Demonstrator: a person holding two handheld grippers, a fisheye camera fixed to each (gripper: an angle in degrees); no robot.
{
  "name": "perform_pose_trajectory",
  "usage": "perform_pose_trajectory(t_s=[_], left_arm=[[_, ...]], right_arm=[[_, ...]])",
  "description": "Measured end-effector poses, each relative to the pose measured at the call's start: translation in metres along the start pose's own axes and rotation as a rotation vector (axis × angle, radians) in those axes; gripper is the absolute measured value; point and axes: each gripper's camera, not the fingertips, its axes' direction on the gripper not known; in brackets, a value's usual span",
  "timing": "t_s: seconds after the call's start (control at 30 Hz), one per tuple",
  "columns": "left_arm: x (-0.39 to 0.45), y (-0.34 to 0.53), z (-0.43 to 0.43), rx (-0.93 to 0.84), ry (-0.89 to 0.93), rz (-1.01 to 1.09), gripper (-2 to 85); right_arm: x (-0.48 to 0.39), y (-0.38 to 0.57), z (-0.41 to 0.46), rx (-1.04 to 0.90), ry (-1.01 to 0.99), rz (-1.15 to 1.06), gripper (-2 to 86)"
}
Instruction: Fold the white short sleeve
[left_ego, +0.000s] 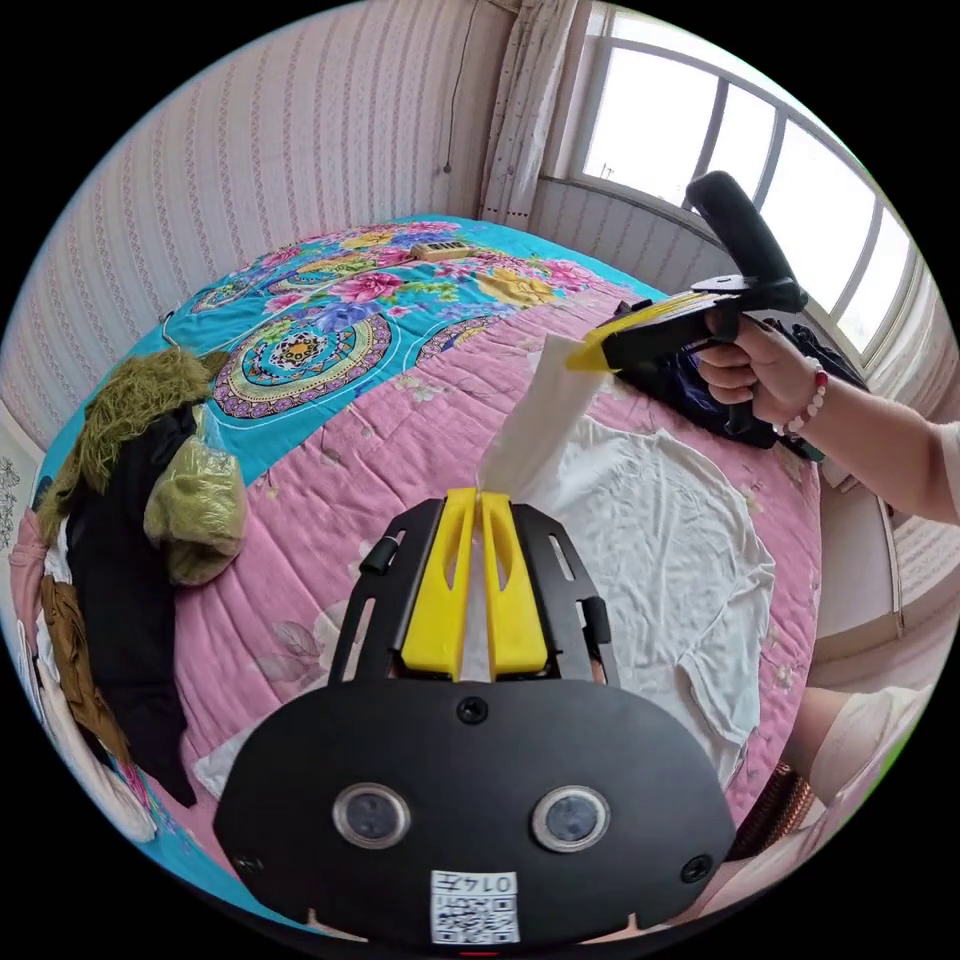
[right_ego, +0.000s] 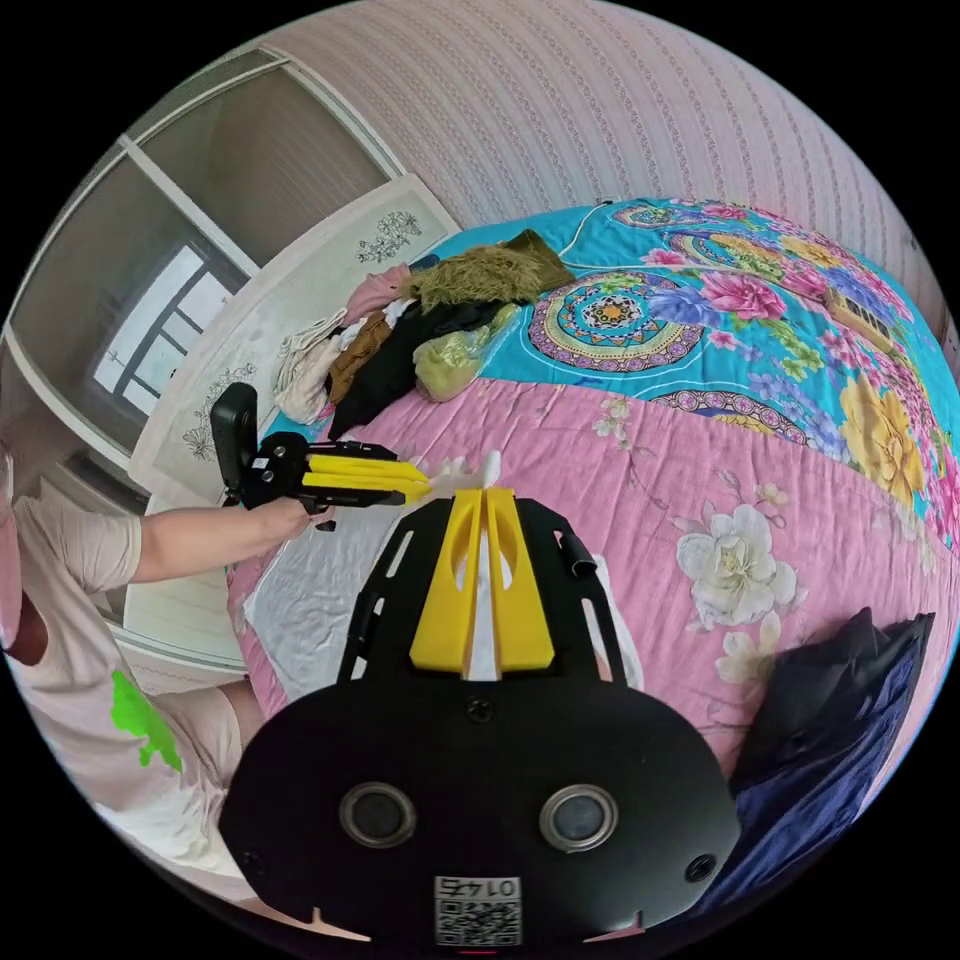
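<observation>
The white short sleeve shirt lies spread on a pink quilt. My left gripper is shut on a fold of its edge, and a taut strip of white cloth rises from its jaws to my right gripper, held by a hand and shut on the strip's far end. In the right gripper view my right gripper is shut on white cloth that shows between its yellow jaws, and my left gripper pinches the same shirt just to the left.
A heap of green, black and brown clothes lies at the bed's left side. Dark navy clothing sits on the quilt near the right gripper. A small patterned box rests at the far end of the floral bedspread.
</observation>
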Motion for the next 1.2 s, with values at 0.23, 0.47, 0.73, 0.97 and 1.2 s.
perform_pose_trajectory(t_s=[0.23,0.47,0.73,0.97,1.2], left_arm=[[0.014,0.046,-0.001,-0.081,0.007,-0.024,2.6],[0.000,0.060,-0.021,-0.056,0.048,-0.117,2.0],[0.027,0.050,0.008,-0.216,0.118,0.024,-0.9],[0.005,0.046,0.025,-0.259,0.028,-0.107,-1.0],[-0.038,0.028,0.037,-0.195,-0.007,-0.281,-1.0]], right_arm=[[-0.049,0.081,0.047,-0.150,0.152,-0.097,0.2],[-0.058,0.108,0.042,-0.168,0.087,-0.102,1.7],[-0.046,0.122,0.039,-0.224,0.052,-0.081,11.8],[0.022,0.115,0.031,-0.100,0.024,0.271,13.1],[0.053,0.103,0.041,-0.044,0.078,0.433,1.9]])
